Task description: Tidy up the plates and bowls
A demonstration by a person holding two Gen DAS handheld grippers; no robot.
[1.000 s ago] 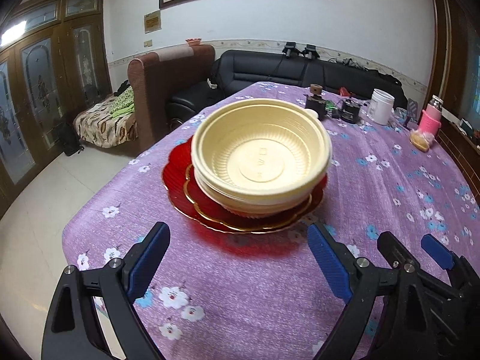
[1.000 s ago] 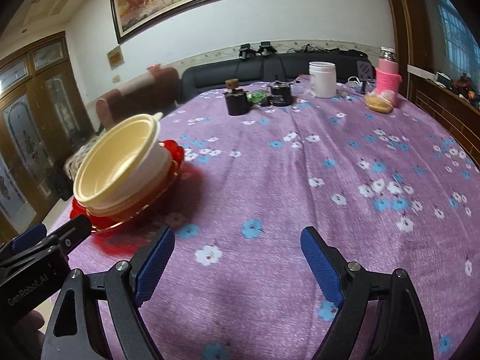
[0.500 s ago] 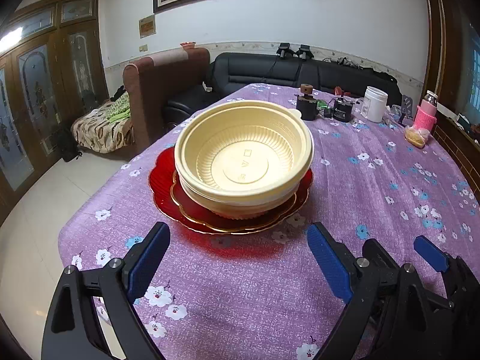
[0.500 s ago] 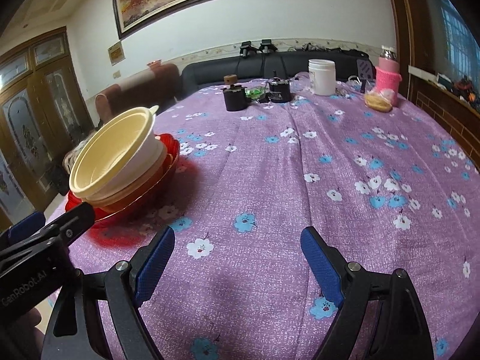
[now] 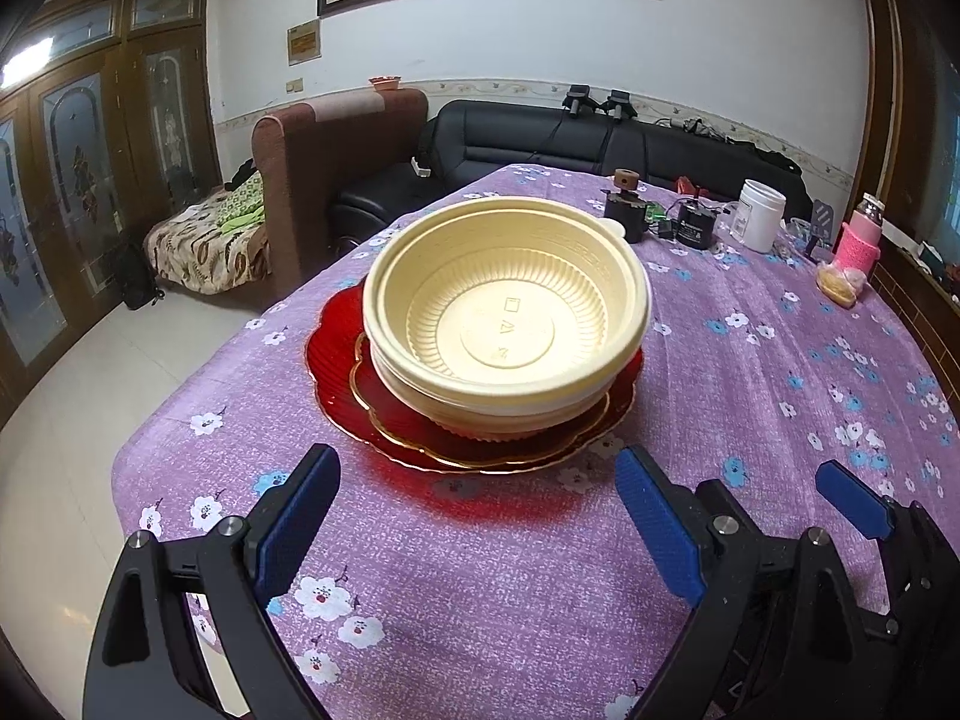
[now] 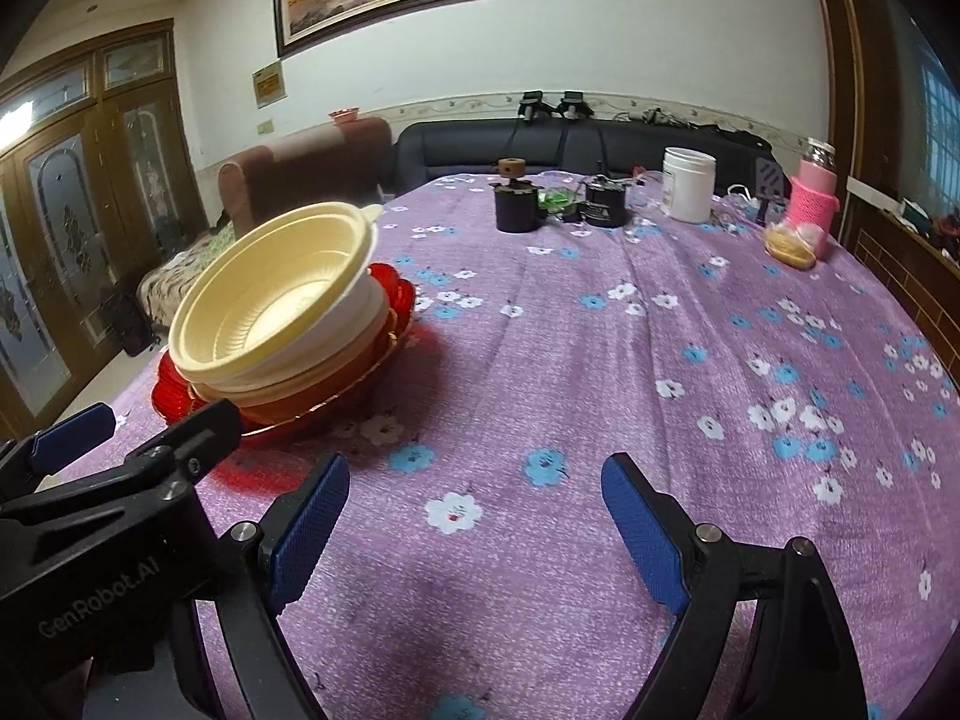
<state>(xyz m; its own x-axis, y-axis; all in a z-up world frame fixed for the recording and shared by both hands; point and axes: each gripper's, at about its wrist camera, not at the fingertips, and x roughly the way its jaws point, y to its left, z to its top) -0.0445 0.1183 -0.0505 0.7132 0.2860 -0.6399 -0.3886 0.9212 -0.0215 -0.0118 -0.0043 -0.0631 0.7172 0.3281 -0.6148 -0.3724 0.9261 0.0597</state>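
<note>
A stack of cream plastic bowls (image 5: 507,324) sits on stacked red plates with gold rims (image 5: 420,438) on the purple flowered tablecloth (image 5: 480,588). My left gripper (image 5: 480,516) is open and empty, a short way in front of the stack, above the cloth. My right gripper (image 6: 474,522) is open and empty over bare cloth, to the right of the stack. The bowls (image 6: 276,312) and plates (image 6: 396,294) show at the left of the right wrist view, with the left gripper's body (image 6: 120,480) in front of them.
At the table's far end stand two small black devices (image 6: 516,207), a white jar (image 6: 689,192), a pink-sleeved bottle (image 6: 813,204) and a bag of snacks (image 6: 792,243). The table's left edge (image 5: 144,438) drops to the tiled floor. A black sofa and a brown armchair stand beyond.
Both grippers have drawn back a little from the stack and stayed open. The stack now sits more centred in the left wrist view.
</note>
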